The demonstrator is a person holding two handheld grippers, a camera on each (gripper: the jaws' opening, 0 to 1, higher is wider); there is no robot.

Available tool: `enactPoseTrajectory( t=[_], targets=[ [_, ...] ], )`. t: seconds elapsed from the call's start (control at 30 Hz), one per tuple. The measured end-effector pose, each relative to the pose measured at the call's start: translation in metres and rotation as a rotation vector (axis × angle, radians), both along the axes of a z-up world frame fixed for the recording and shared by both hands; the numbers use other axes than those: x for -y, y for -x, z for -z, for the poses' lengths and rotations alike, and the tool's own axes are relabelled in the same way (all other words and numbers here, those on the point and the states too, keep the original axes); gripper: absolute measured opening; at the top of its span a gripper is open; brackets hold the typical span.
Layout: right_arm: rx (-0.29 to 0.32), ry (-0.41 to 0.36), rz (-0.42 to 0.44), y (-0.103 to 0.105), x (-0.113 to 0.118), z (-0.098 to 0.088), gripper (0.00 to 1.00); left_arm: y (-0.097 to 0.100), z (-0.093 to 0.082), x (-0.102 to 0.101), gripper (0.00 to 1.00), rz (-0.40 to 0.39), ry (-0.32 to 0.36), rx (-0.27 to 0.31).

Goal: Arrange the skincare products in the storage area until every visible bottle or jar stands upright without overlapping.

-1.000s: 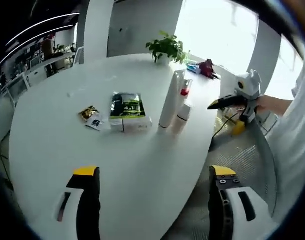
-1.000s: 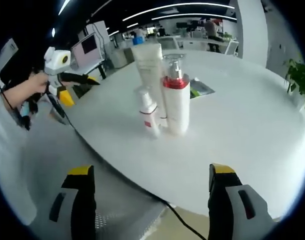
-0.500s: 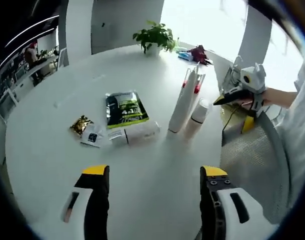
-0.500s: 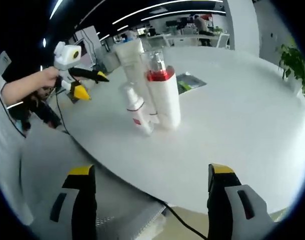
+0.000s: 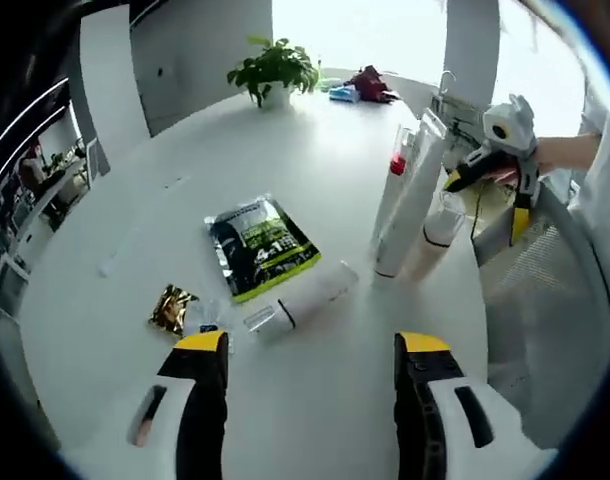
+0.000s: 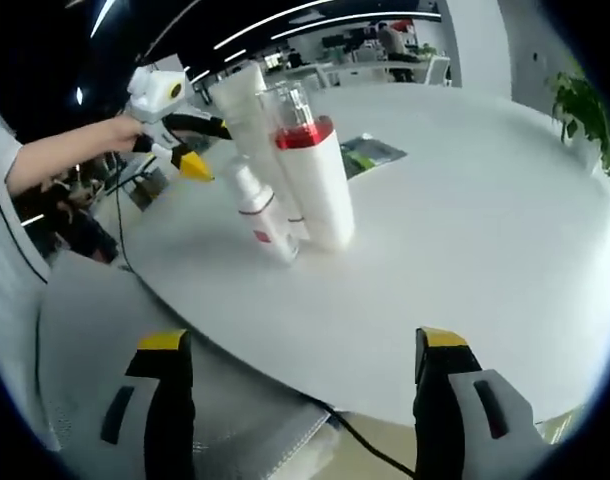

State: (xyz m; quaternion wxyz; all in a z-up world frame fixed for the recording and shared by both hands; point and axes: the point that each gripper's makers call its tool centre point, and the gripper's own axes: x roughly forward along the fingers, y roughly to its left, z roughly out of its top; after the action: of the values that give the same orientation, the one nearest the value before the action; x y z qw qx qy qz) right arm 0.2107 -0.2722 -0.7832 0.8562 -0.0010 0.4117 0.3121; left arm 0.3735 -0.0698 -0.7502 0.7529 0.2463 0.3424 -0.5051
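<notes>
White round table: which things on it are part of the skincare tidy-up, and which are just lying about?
Job:
tall white tube, upright
white pump bottle with red collar, upright
small white bottle with red band, upright
white tube lying on its side

Lying about:
green-and-black foil pouch
crumpled gold wrapper
potted green plant

In the left gripper view, the tall tube [image 5: 410,205] hides most of the red-collared pump bottle [image 5: 397,165]; print on the green sachet [image 5: 261,247] is too small to read. In the right gripper view, the background office [image 6: 385,45] is blurred, and the plant [image 6: 585,110] is cut off by the edge.
</notes>
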Motion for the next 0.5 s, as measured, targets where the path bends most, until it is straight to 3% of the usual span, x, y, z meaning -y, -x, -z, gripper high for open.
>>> enactPoseTrajectory(
  t=[0.1,0.17,0.27,0.5],
  targets=[
    [-0.007,-0.005,0.01,-0.001,-0.001,0.001,0.91,-0.006,0.008,0.004,0.61,0.047,-0.039,0.004],
    [-0.009,-0.008,0.016,-0.001,-0.002,0.003,0.91,-0.014,0.012,0.006,0.59,0.084,-0.056,0.049],
    [-0.016,-0.014,0.019,-0.003,-0.002,0.002,0.91,-0.02,0.021,0.005,0.54,0.116,-0.071,0.048],
    [-0.027,-0.018,0.021,-0.004,-0.003,0.007,0.91,-0.03,0.037,0.006,0.56,0.194,-0.138,0.063]
  ],
)
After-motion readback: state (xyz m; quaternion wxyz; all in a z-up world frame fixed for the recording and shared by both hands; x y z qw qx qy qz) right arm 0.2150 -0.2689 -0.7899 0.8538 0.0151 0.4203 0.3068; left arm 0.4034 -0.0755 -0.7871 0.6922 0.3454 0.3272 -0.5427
